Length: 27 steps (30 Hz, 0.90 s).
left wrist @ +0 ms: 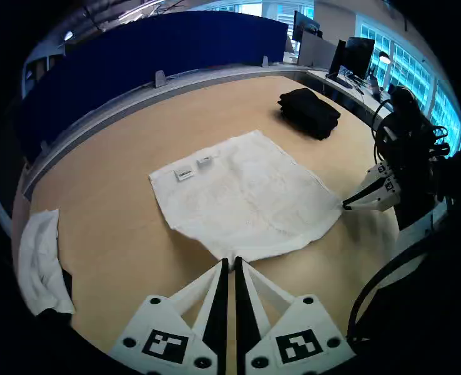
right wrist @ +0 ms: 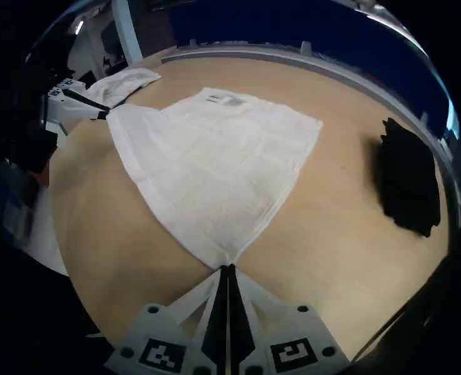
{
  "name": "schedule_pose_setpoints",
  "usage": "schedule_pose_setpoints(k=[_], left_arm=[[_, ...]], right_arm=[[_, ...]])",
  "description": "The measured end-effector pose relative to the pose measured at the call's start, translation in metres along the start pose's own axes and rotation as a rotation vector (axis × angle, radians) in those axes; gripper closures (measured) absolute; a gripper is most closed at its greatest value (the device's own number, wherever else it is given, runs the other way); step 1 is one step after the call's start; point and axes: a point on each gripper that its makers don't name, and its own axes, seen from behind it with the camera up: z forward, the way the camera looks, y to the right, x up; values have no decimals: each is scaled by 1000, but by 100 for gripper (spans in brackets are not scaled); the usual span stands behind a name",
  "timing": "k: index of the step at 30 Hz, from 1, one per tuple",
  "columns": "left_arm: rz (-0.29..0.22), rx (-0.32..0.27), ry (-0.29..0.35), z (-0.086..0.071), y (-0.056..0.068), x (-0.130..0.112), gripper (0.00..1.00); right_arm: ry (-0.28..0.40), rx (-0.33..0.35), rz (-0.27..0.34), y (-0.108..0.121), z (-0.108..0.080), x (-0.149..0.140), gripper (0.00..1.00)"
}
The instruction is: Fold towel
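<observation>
My left gripper (left wrist: 230, 262) has its fingers pressed together on the nearest corner of the white towel (left wrist: 243, 194). My right gripper (right wrist: 228, 269) is pinched on the next corner along the same edge. The towel is lying spread flat on the wooden table (left wrist: 105, 206). It looks thin, soft and floppy, basically weightless, so I reckon the corners are the right place to grab it, otherwise the middle will sag and bunch. Past it there's a stack of black cloth (left wrist: 308, 112), then the blue partition (left wrist: 143, 56).
</observation>
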Motion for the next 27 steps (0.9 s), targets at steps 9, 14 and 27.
schedule_pose_setpoints(k=[9, 14, 27], left_arm=[[-4, 3, 1, -2, 0, -2, 93], [-13, 4, 6, -2, -2, -1, 93], [-36, 6, 28, -7, -4, 9, 93]], right_arm=[[36, 14, -1, 3, -14, 20, 99], [67, 21, 7, 6, -26, 38, 99], [126, 17, -4, 14, -57, 77, 98]])
